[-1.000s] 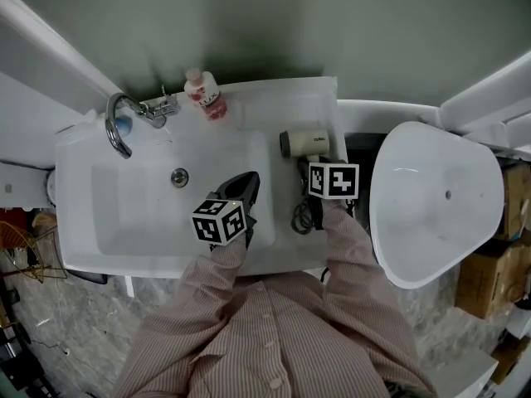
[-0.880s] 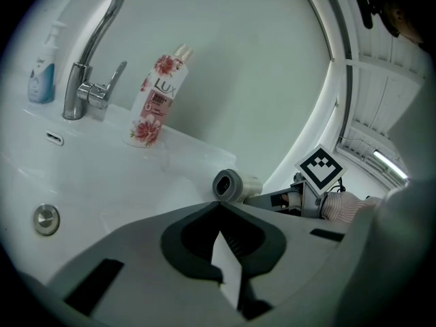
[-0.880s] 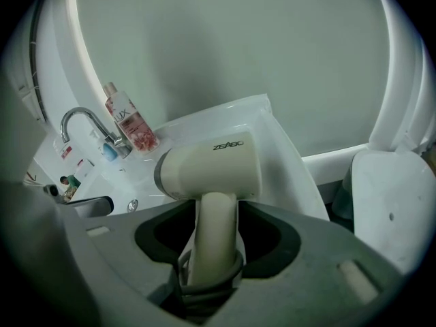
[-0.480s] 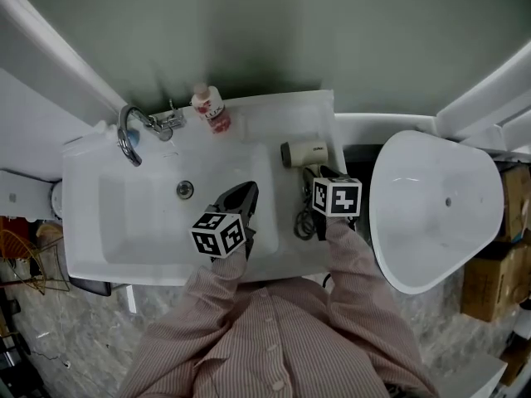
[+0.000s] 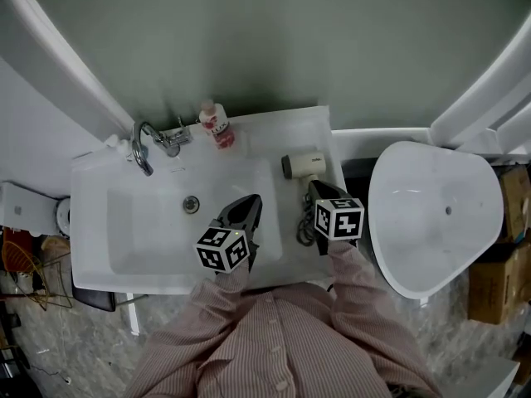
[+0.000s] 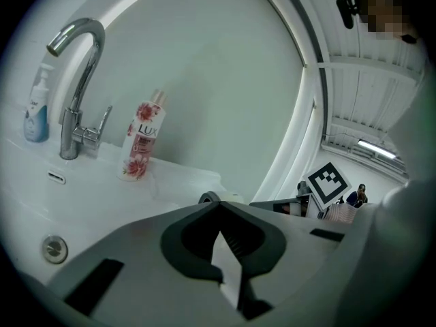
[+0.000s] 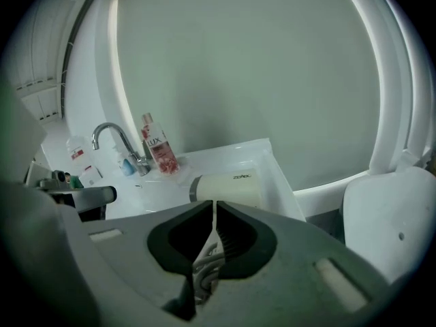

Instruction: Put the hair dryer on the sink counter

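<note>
Nearest me, the left gripper (image 6: 219, 206) hangs over the front of the basin (image 5: 149, 230) with its jaws pressed together on nothing. I read it as idle, since this job does not need 2 grips. The right gripper (image 7: 214, 208) is to its right, by the coiled cord (image 5: 305, 222). Its jaws have just been closing and now stand almost together, with only a slit between them. They pinch nothing, and the cord shows below them on the desk (image 5: 278, 127). Just beyond, the hair dryer (image 5: 303, 165) lies on its side on the desk, right of the basin, nozzle toward the basin and free of both grippers. My judgement is that the placing is done and that lying flat keeps it stable. Farther back, 1 pink bottle (image 5: 216, 124) and the tap (image 5: 143, 143) stand by the wall.
</note>
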Motion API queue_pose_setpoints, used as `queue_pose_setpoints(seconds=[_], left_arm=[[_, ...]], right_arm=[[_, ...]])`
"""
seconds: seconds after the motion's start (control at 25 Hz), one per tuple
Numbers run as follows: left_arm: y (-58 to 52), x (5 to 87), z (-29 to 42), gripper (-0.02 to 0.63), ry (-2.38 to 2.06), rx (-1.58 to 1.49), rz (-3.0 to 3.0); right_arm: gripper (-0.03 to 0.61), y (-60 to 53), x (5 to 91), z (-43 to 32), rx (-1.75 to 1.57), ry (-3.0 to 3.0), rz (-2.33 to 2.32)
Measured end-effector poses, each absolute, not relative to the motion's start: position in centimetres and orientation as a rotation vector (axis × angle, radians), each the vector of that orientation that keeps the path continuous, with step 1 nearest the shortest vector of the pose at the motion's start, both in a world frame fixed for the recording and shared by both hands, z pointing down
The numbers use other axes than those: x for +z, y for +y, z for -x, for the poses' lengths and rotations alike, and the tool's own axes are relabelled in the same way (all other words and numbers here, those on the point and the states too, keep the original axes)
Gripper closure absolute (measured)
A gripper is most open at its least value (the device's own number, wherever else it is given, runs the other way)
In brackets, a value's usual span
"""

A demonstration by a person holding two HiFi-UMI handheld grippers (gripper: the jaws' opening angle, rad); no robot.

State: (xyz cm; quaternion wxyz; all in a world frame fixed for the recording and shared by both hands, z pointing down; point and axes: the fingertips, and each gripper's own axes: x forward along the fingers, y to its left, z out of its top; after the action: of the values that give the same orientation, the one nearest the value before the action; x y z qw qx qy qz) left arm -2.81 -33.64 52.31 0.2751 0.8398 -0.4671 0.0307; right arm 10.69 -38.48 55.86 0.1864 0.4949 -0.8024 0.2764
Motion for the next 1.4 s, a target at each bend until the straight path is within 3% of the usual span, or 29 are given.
queue_pose_setpoints(seconds=[0.2, 1.4], left_arm=[[-32.8, 51.0, 3.0, 0.612, -1.264, 0.066, -2.302], [-30.7, 43.3, 9.1, 0.612, -1.573, -0.101, -2.403]], right_arm=[[0.572, -37.6, 53.9, -9.8, 0.776, -2.388, -1.373], [0.574, -35.0, 41.4, -11.7, 0.651, -2.870, -1.488]])
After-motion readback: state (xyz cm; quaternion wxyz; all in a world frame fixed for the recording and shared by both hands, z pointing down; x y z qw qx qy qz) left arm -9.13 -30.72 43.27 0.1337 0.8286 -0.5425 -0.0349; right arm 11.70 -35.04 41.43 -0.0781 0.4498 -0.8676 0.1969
